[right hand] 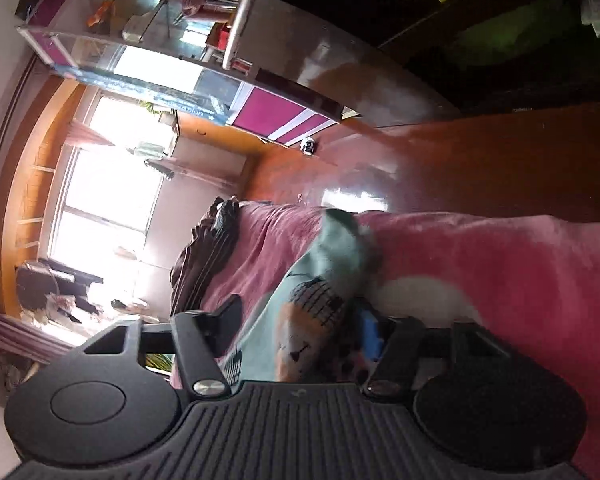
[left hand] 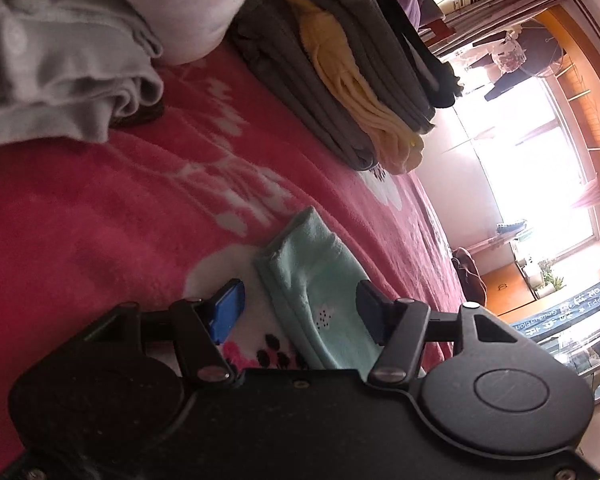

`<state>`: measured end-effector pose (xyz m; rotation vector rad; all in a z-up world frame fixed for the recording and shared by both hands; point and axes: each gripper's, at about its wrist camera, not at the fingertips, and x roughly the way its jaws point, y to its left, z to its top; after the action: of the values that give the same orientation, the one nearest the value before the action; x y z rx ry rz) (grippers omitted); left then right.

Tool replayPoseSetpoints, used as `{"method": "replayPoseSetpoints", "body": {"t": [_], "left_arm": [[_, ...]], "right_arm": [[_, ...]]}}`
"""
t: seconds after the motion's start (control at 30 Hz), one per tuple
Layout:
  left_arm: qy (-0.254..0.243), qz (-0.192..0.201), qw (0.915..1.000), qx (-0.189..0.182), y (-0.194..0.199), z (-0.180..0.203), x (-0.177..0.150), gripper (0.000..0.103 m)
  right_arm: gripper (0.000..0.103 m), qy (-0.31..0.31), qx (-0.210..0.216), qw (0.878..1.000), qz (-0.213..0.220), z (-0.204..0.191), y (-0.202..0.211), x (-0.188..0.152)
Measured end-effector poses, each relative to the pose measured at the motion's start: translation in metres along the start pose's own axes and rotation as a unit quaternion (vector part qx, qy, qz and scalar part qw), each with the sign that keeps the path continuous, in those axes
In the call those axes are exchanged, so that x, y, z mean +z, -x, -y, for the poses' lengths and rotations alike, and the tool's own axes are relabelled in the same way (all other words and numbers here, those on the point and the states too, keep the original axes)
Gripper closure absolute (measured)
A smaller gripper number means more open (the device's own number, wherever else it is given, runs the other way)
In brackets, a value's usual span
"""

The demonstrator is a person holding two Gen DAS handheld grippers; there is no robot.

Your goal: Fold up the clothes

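A small mint-green garment [left hand: 316,280] with a tiny flower print lies on the pink blanket [left hand: 100,208]. My left gripper [left hand: 300,310] is open and low over it, the blue pad [left hand: 229,310] on the blanket to its left and the dark finger [left hand: 374,314] over its right side. In the right wrist view the mint garment [right hand: 332,248] shows an orange and black print and runs up between the fingers of my right gripper [right hand: 300,324], which is open. Its far end is blurred. The pink blanket [right hand: 520,272] lies beneath.
A stack of folded grey, yellow and black clothes [left hand: 340,80] sits at the back of the bed, with a loose grey garment [left hand: 60,60] and a white bundle [left hand: 180,8] to the left. Dark clothes [right hand: 204,264] lie at the bed's far end. Beyond is wooden floor [right hand: 460,152].
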<state>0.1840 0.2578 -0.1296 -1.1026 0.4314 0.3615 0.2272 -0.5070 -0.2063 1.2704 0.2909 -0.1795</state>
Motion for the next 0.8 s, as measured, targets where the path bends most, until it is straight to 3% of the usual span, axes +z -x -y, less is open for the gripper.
{"method": "replayPoseSetpoints", "body": {"t": [0.03,0.07,0.1,0.23,0.3,0.37,0.5,0.57,0.6,0.63,0.67,0.8], "left_arm": [[-0.002,0.001,1.0,0.001,-0.003,0.001,0.001,0.043],[-0.005,0.002,1.0,0.002,-0.005,0.002,0.001,0.043],[-0.007,0.002,1.0,0.003,-0.011,0.005,0.002,0.043],[-0.015,0.003,0.9999,0.005,-0.017,0.008,0.004,0.043],[-0.015,0.003,0.9999,0.005,-0.018,0.007,0.004,0.043],[-0.017,0.004,0.9998,0.006,-0.016,0.008,0.004,0.043],[-0.025,0.007,0.9996,0.007,-0.015,0.009,0.003,0.043],[-0.03,0.008,0.9995,0.008,-0.012,0.011,0.002,0.043],[-0.03,0.009,0.9995,0.009,-0.011,0.01,0.002,0.043],[-0.029,0.01,0.9995,0.01,-0.01,0.01,0.002,0.043],[-0.027,0.01,0.9996,0.009,-0.008,0.009,0.002,0.043],[-0.026,0.009,0.9996,0.011,-0.005,0.007,0.003,0.043]], "right_arm": [[0.061,-0.004,0.004,1.0,-0.003,0.001,-0.003,0.004],[0.081,-0.009,0.009,1.0,-0.007,0.003,-0.006,0.006],[0.095,-0.02,0.024,0.999,-0.005,0.006,-0.006,0.007],[0.091,-0.074,0.061,0.995,0.017,0.018,0.012,0.01],[0.07,-0.092,0.044,0.995,0.011,0.023,0.009,0.011],[0.063,-0.089,0.044,0.995,0.011,0.021,0.004,0.012],[0.045,-0.021,0.03,0.999,0.011,0.001,-0.007,0.011],[0.05,0.002,0.023,1.0,0.01,-0.004,-0.011,0.011],[0.074,0.004,0.023,1.0,0.014,-0.004,-0.009,0.012],[0.09,-0.004,0.031,0.999,0.018,-0.001,-0.007,0.013],[0.095,-0.009,0.035,0.999,0.024,-0.001,-0.002,0.013],[0.089,-0.016,0.029,0.999,0.023,0.0,0.001,0.015]]}}
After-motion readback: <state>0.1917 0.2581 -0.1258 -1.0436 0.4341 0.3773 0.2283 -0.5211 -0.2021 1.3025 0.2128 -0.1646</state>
